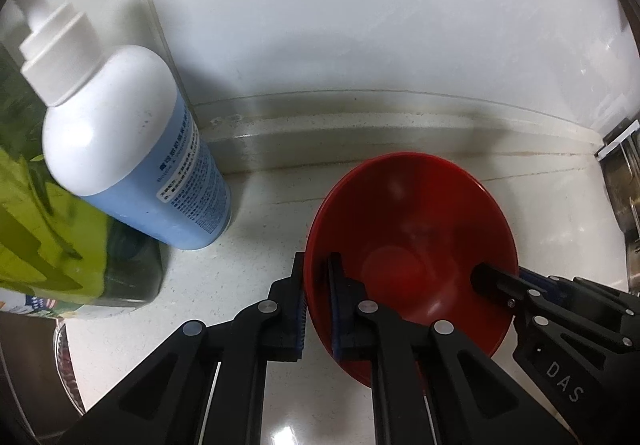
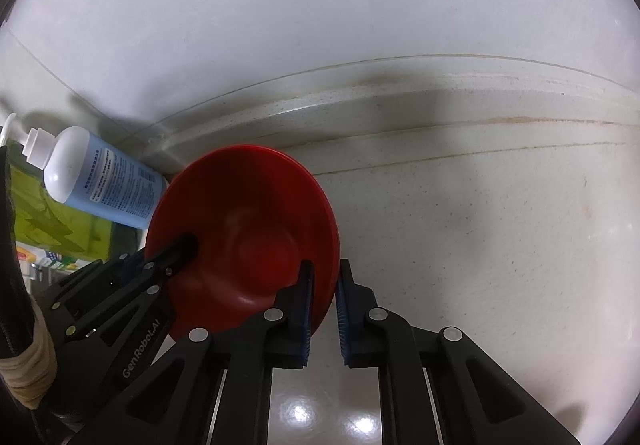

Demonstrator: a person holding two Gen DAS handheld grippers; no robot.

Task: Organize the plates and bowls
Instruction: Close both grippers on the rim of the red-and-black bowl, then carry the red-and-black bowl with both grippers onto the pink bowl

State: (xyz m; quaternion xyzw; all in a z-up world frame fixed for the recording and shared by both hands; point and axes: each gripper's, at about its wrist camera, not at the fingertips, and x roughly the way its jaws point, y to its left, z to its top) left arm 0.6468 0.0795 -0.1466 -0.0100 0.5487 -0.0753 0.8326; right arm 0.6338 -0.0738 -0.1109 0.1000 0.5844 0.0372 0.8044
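A white-and-blue bottle (image 1: 132,149) stands beside a green package (image 1: 60,245).

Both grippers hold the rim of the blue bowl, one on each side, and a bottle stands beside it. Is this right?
Not quite: the bowl is red, not blue, as the left wrist view shows. The left gripper and right gripper do hold its rim on opposite sides, and the bottle stands beside it.

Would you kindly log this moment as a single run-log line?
left gripper: shut on red bowl rim | right gripper: shut on opposite rim | bowl: on countertop beside blue-and-white bottle
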